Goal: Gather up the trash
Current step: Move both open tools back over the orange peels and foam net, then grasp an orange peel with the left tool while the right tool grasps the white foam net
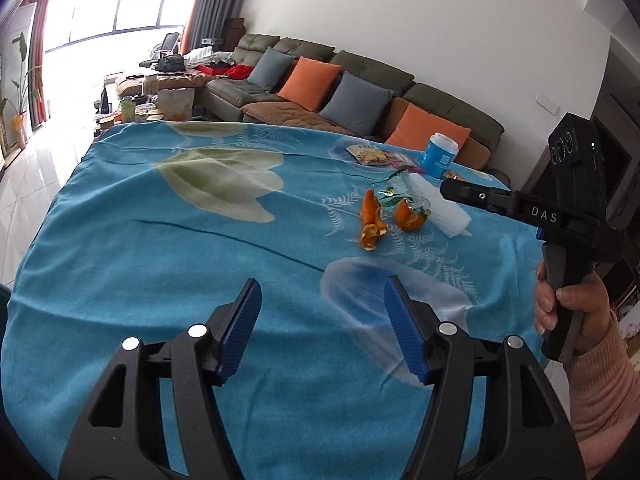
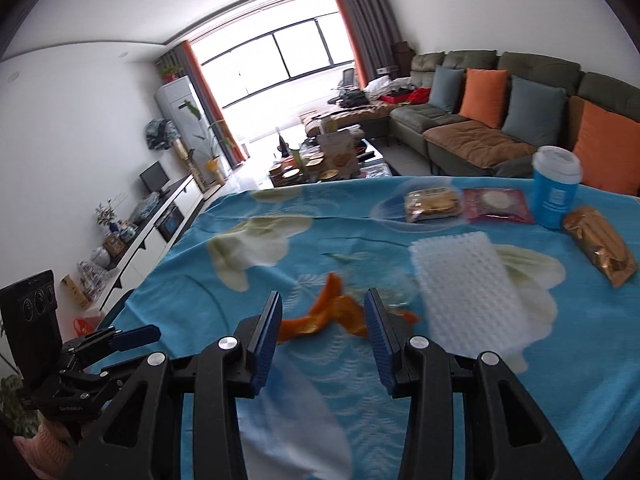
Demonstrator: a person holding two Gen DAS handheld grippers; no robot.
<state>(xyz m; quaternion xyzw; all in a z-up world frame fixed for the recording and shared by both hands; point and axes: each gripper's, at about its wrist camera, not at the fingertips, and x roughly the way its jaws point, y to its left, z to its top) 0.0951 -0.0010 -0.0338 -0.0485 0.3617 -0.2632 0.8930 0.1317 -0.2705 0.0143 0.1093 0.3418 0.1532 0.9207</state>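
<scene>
Orange peel (image 2: 320,316) lies on the blue cloth (image 2: 192,272) at twelve o'clock of the right gripper (image 2: 322,336), whose empty jaws stand partly apart; the left gripper (image 1: 322,328) gapes wider, empty. Closing low risks pinching cloth; foam sheet (image 2: 464,284) at two o'clock may snag.

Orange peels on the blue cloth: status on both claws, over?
Left claw open, empty, short of the orange peels. Right claw open, empty, peels ahead between its fingers. White foam sheet beside them; path clear.
</scene>
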